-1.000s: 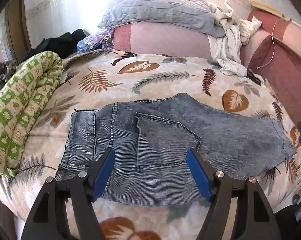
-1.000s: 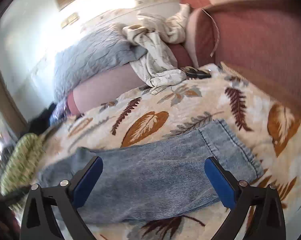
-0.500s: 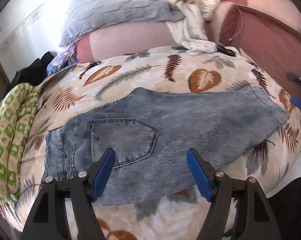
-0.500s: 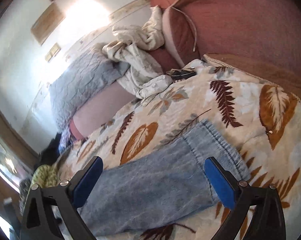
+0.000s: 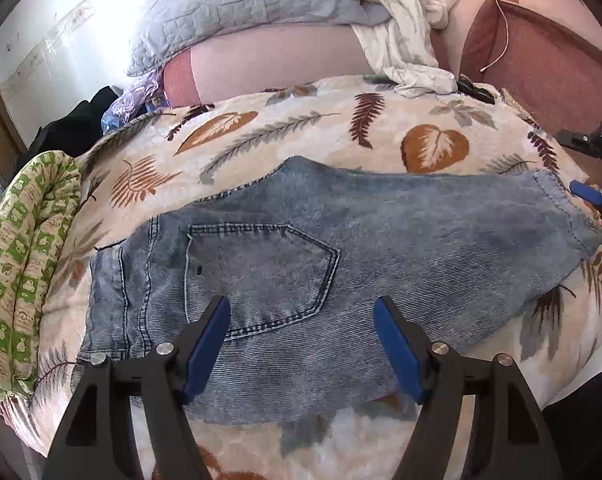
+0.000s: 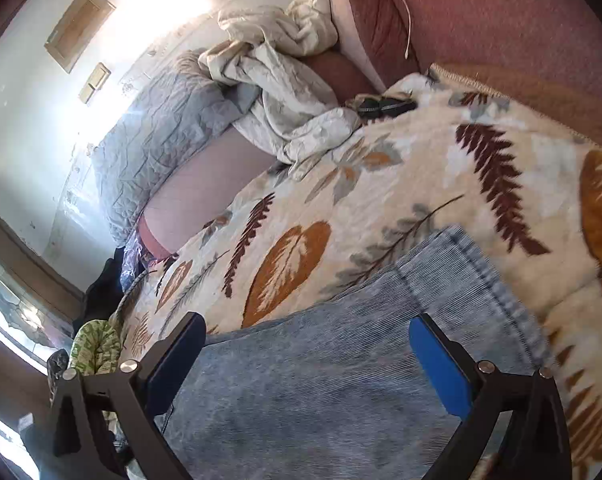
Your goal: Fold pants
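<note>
Light blue denim pants (image 5: pixel 341 248) lie flat on a leaf-patterned blanket (image 5: pixel 301 128), folded in half lengthwise, back pocket up, waistband at the left and leg hem at the right. My left gripper (image 5: pixel 301 340) hovers open above the seat area near the pocket, nothing between its blue pads. In the right wrist view the leg end of the pants (image 6: pixel 361 380) fills the lower middle, and my right gripper (image 6: pixel 313 364) stands open over it close to the hem. The right gripper (image 5: pixel 593 196) also shows at the far right edge of the left wrist view, beside the hem.
A green-patterned rolled cloth (image 5: pixel 25 264) lies along the blanket's left edge. A grey quilted pillow (image 5: pixel 253 4) and a crumpled white cloth (image 5: pixel 401 36) rest on the pink sofa back (image 5: pixel 281 64). A dark small object (image 6: pixel 381 106) lies near the sofa corner.
Both grippers moved and rolled: the left view now takes in the whole pants from closer to the seat. The right gripper came down nearer the leg end, hem now larger.
</note>
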Demonstrator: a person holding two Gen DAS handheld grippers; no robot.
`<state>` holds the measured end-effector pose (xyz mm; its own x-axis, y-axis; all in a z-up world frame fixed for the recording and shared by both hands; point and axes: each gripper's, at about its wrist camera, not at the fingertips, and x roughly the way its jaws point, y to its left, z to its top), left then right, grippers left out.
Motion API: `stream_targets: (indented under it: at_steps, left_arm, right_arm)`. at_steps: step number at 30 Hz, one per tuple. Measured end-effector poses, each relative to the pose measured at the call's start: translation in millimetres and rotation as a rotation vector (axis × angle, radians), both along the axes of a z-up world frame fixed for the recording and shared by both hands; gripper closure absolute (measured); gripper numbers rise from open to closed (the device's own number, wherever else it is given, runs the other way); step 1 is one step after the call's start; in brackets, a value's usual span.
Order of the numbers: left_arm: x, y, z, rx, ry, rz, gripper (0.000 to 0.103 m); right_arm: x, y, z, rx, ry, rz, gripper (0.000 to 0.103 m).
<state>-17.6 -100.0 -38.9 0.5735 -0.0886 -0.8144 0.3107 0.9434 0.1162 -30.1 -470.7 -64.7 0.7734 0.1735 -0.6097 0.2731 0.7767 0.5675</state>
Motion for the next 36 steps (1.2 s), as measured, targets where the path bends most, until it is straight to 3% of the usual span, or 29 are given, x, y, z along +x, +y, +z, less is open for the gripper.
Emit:
stream_targets:
  at_steps: [12, 20, 32, 36]
  left_arm:
    - [11, 20, -27, 0.041, 0.047, 0.066, 0.028]
    - [11, 47, -22, 0.043, -0.019, 0.101, 0.028]
    - [-1, 64, -27, -0.029, -0.008, 0.049, 0.028]
    - [10, 86, -28, -0.006, 0.000, 0.133, 0.028]
  right_arm:
    - [40, 90, -5, -0.075, 0.054, 0.217, 0.000]
    - [64, 146, -2, -0.122, 0.057, 0.345, 0.000]
    - [137, 226, -1, -0.143, 0.048, 0.541, 0.000]
    - [164, 248, -6, -0.178, 0.058, 0.581, 0.000]
